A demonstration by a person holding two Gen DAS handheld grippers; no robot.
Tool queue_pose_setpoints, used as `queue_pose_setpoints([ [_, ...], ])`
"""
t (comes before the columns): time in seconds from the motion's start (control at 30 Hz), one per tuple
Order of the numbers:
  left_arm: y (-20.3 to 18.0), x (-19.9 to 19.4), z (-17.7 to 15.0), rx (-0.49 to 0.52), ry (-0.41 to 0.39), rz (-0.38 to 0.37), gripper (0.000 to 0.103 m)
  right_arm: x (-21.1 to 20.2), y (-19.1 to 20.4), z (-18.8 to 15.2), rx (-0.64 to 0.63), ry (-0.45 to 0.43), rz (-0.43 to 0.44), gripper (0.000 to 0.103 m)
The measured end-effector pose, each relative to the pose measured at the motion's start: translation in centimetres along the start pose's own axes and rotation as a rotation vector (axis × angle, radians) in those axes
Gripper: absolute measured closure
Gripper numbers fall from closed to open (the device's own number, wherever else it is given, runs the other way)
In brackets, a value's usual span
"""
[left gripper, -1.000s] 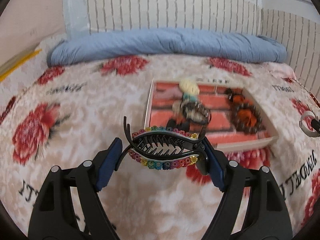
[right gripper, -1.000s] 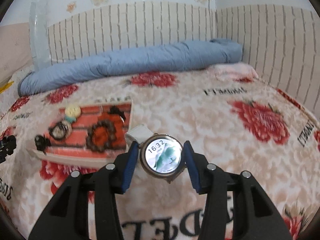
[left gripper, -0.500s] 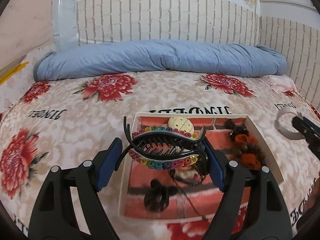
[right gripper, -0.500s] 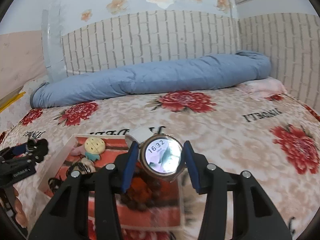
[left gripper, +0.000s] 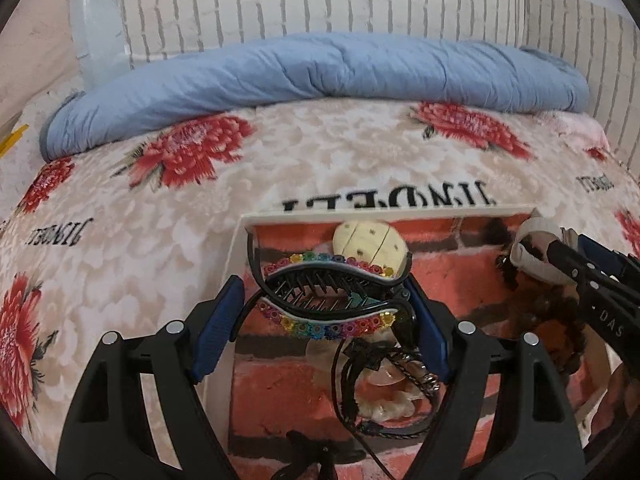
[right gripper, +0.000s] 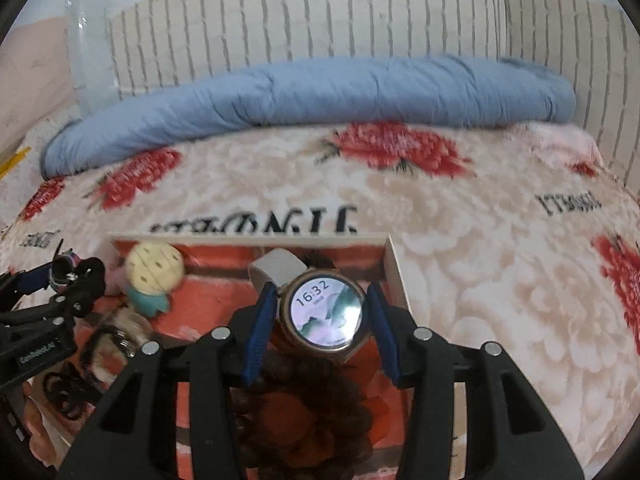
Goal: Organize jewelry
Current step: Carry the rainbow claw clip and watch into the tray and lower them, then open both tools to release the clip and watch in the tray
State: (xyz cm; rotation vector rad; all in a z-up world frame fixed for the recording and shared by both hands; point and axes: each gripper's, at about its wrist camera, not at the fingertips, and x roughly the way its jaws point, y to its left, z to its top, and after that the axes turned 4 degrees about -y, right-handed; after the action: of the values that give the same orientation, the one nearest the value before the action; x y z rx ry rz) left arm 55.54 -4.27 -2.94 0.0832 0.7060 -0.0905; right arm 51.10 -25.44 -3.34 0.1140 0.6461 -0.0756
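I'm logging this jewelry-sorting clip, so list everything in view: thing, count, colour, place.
hair claw clip: 1, black with rainbow beads, held over the tray's left part
smartwatch: 1, gold case, white strap, face reads 16:32, held over the tray's right part
tray: 1, white rim, red brick-print floor, on the blanket
cream round charm: 1, cream with teal below, far left in the tray
beaded bracelet: 1, dark brown with orange, near right in the tray
black hair ties: several, black, near left in the tray
blanket: 1, beige with red flowers, covers the bed
rolled quilt: 1, blue, along the wall
left gripper: jaws closed on the clip
right gripper: jaws closed on the watch
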Motion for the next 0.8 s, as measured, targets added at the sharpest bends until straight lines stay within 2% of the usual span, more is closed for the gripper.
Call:
queue_pose_setpoints([
  [0.3, 1.1, 1.7, -0.6, -0.040, 0.080, -0.017, 0.026, 2.5, -1.2, -1.2, 0.076, 0.109, 0.060, 0.057],
  [0.6, 1.4, 2.4, -1.0, -0.042, 0.121, -0.006, 0.026, 3.2, -2.0, -1.6, 0.144, 0.155, 0.116, 0.056],
  [0.8, 1.1, 2.4, -1.0, -0.032, 0.126, -0.004, 0.026, 3.2, -1.9, -1.6, 0.142, 0.158, 0.116, 0.056],
])
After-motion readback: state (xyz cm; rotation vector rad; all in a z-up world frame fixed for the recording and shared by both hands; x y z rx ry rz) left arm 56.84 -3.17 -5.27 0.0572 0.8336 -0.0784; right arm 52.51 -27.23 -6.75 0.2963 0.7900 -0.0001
